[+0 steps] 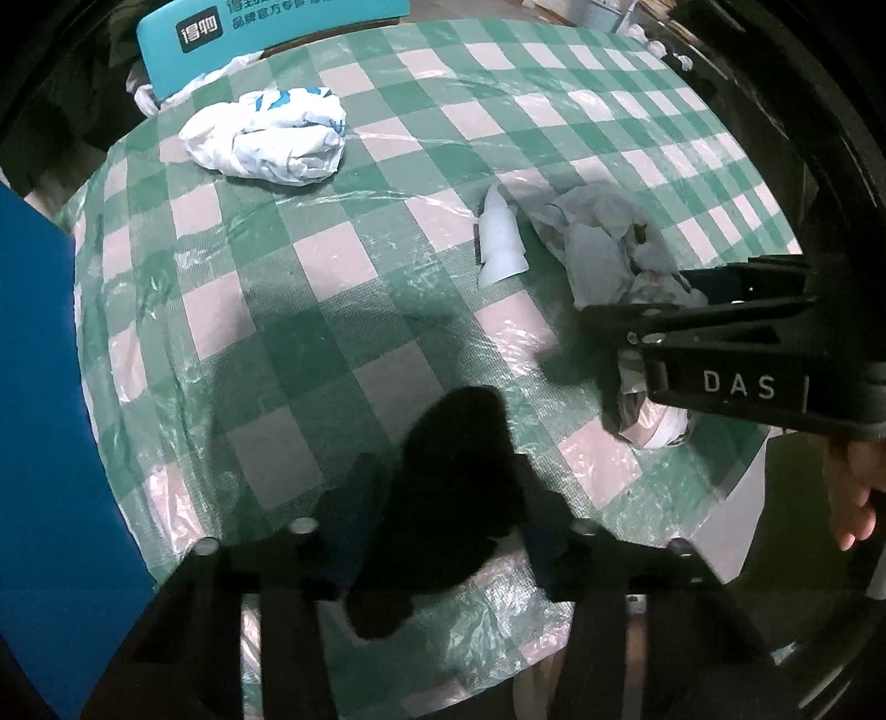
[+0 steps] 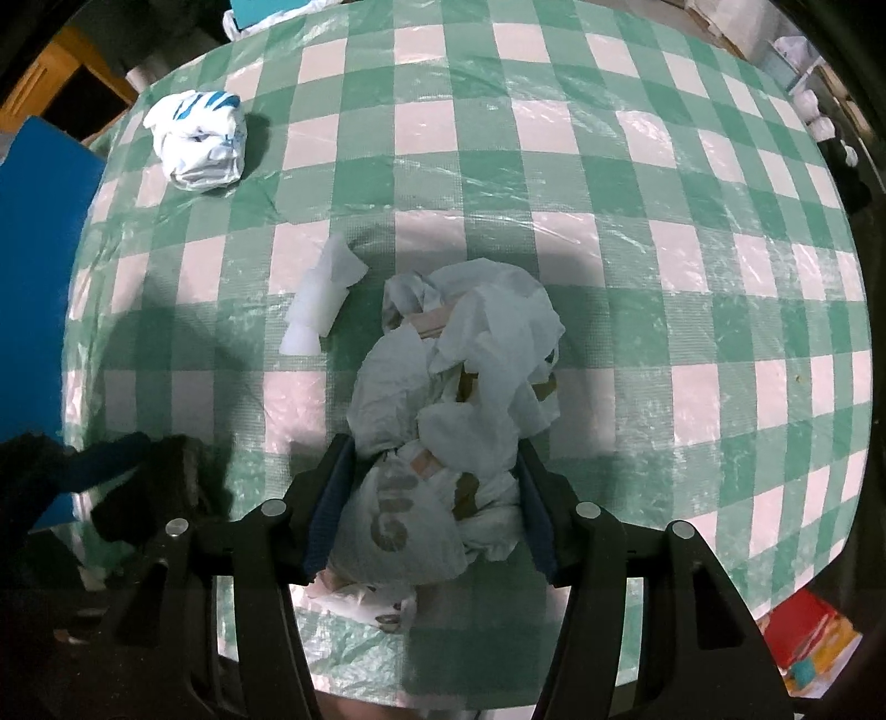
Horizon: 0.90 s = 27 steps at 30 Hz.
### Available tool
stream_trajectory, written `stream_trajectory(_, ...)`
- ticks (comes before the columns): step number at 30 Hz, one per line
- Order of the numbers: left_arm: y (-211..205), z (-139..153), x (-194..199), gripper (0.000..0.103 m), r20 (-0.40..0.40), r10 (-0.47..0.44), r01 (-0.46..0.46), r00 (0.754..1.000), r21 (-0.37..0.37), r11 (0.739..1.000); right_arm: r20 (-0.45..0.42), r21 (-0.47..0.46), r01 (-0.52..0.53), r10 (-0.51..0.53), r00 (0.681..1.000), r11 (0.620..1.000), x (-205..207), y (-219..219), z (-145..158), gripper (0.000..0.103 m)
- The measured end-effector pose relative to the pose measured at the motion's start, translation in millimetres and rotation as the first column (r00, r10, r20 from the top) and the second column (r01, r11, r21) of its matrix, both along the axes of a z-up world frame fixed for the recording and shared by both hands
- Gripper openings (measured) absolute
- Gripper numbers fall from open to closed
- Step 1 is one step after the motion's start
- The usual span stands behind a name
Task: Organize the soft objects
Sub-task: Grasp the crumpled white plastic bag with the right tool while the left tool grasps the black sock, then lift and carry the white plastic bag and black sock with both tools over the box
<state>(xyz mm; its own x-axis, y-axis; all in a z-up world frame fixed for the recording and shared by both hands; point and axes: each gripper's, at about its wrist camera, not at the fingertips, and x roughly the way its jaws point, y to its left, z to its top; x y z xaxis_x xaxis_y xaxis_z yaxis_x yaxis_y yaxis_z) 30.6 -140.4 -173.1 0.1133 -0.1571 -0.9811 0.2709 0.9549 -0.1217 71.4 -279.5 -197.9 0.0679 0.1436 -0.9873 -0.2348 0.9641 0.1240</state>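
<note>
A crumpled white plastic bag (image 2: 470,343) lies near the table's front edge, and my right gripper (image 2: 429,498) points straight down with both blue pads pressed on its near end. The left wrist view shows that gripper (image 1: 664,315) coming in from the right over the same bag (image 1: 598,243). My left gripper (image 1: 448,498) is shut on a black soft cloth (image 1: 443,487) that fills the gap between its pads and hangs over the table edge. The black cloth (image 2: 166,487) also shows at the lower left of the right wrist view.
The table (image 1: 310,310) has a green-and-white checked cloth under clear plastic. A balled white-and-blue bag (image 1: 266,135) lies at the far left, and a white folded piece (image 1: 501,243) beside the white bag. A teal box (image 1: 266,27) stands behind, a blue panel (image 1: 39,387) on the left.
</note>
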Motion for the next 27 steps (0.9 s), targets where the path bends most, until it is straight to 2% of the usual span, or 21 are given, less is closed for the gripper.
stream_trajectory(6, 1.1, 4.4, 2.5, 0.037, 0.022, 0.01, -0.01, 1.0, 0.014, 1.0, 0.033, 0.01, -0.003, 0.003, 0.999, 1.0, 5.3, 0.6, 15.6, 0.047)
stream_trajectory(16, 1.7, 25.0, 2.8, 0.036, 0.095, 0.025, -0.028, 0.995, 0.027, 0.999, 0.123, 0.052, 0.0, -0.007, 0.992, 0.999, 4.1, -2.4, 46.9, 0.045)
stream_trajectory(21, 12.2, 43.7, 1.3, 0.036, 0.15, 0.045, -0.05, 0.988, 0.032, 0.998, 0.154, 0.065, -0.006, -0.004, 0.988, 0.998, 9.4, -6.3, 64.9, 0.044)
stream_trajectory(27, 25.1, 57.2, 4.7, 0.036, 0.173, 0.073, -0.08, 0.982, 0.035, 0.996, 0.2, 0.072, -0.022, 0.008, 0.98, 0.997, 8.9, -5.4, 80.4, 0.044)
